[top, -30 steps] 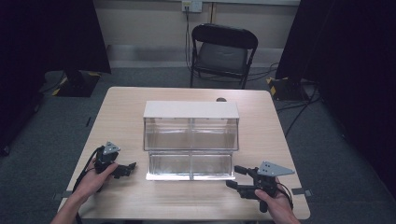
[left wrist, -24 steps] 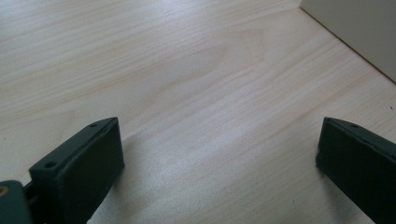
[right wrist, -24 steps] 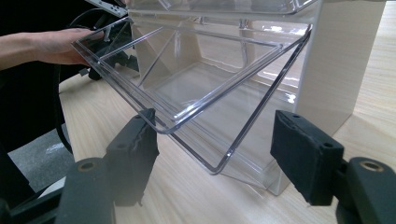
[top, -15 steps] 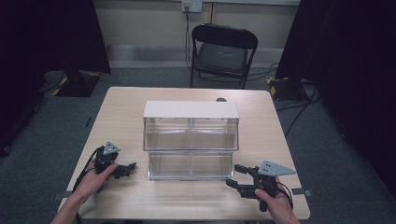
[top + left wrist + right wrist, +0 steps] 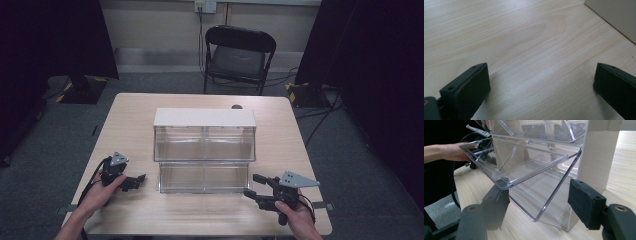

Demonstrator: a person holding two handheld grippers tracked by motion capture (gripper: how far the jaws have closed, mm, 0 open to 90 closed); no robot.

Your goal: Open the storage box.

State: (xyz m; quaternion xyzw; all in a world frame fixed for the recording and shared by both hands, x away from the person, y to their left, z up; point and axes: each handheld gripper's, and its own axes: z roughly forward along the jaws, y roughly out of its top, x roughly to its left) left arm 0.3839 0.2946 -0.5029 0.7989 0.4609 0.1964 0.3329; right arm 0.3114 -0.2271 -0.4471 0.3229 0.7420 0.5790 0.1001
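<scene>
A clear plastic bin organizer (image 5: pixel 204 150) with a white top stands at the middle of the pale wooden tabletop (image 5: pixel 280 135), its two tiers of see-through compartments facing the person, and a black folding chair (image 5: pixel 238 55) sits on the floor beyond the far edge. The left gripper (image 5: pixel 134 182) rests low over the tabletop just left of the organizer's lower tier, jaws spread wide apart with only bare wood between them in the left gripper view. The right gripper (image 5: pixel 254 186) is held near the lower tier's right front corner, its jaws also apart and holding nothing, with a tilted clear bin front (image 5: pixel 524 170) just ahead of them in the right gripper view.
</scene>
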